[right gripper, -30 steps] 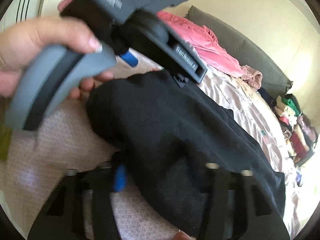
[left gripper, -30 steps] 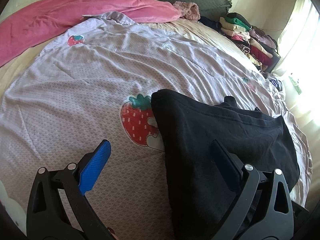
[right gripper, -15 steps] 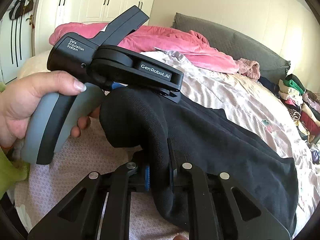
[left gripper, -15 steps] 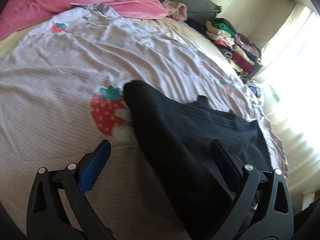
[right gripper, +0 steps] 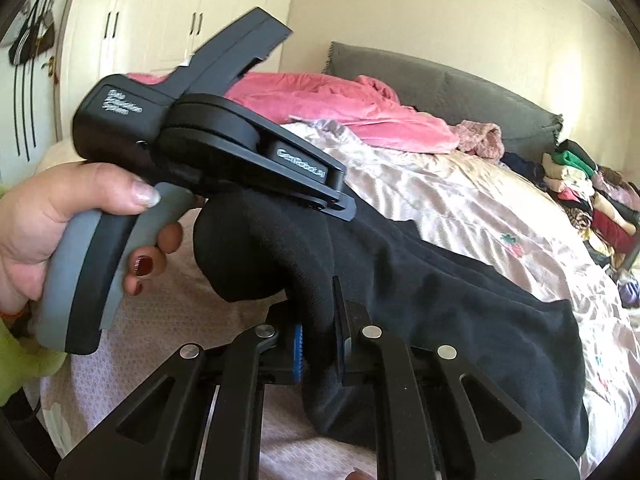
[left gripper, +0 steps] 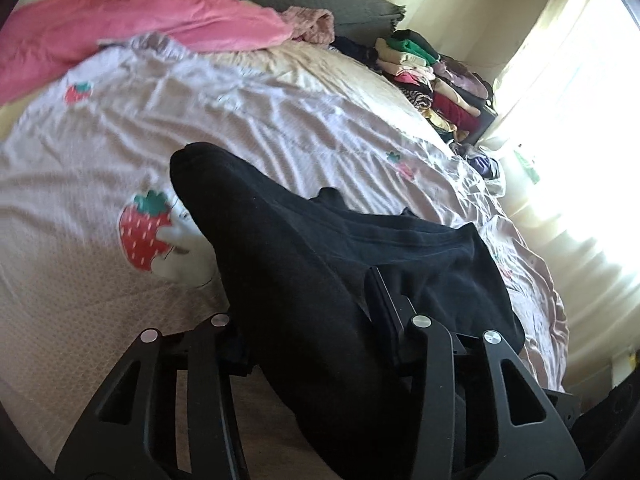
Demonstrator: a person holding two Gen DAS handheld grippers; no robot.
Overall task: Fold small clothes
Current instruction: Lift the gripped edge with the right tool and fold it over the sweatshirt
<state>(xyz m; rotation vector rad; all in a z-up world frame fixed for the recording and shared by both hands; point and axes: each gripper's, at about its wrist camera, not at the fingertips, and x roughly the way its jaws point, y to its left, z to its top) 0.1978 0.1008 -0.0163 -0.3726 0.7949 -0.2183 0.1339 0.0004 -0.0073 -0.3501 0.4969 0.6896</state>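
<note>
Nearest, the right gripper [right gripper: 318, 344] is clamped tight on a fold of the soft black garment [right gripper: 440, 280]. At its left, the left gripper [left gripper: 308, 320], whose jaws have just been closing, pinches the same cloth, which drapes over a lilac strawberry-print bedsheet [left gripper: 240, 120]. Farther back lie a pink blanket [right gripper: 340, 112] and stacked folded clothes [left gripper: 432, 76].

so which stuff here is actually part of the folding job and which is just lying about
In the job:
- black garment
- right tongs, shut on its near edge
- left tongs, just been closing on the black garment

Lying about:
- pink blanket
- stack of folded clothes
- strawberry-print sheet, only the work surface
</note>
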